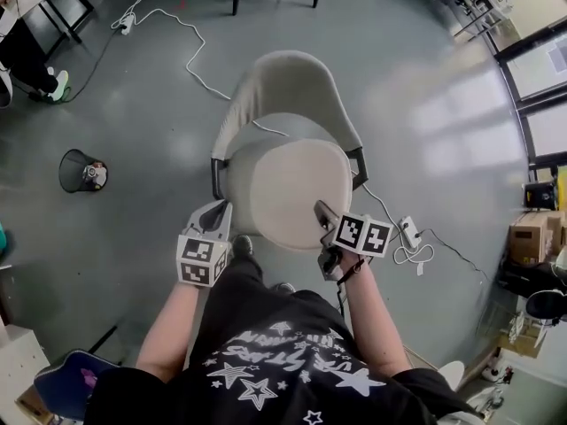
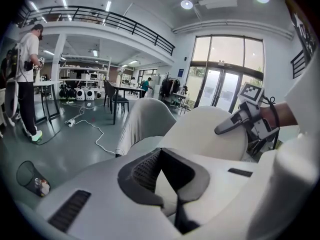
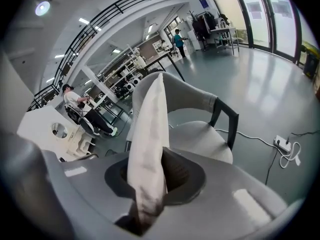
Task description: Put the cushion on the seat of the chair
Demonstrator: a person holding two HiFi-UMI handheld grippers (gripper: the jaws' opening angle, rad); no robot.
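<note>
Head view: our left tool (image 1: pixel 217 212) and right tool (image 1: pixel 322 211) each pinch a cushion (image 1: pixel 297 193) edge so it's level over the chair (image 1: pixel 292 82).

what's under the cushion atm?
The seat, bare in the right gripper view. In the head view the cushion, gripped by the left gripper and right gripper, covers most of it; the backrest shows. Anything below the seat is hidden.

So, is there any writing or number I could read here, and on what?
None reads clearly.
Shirt: white lettering among stars, too blurred.
Left gripper and right gripper cubes: black-and-white squares, no words.
Blue sign: too small.
</note>
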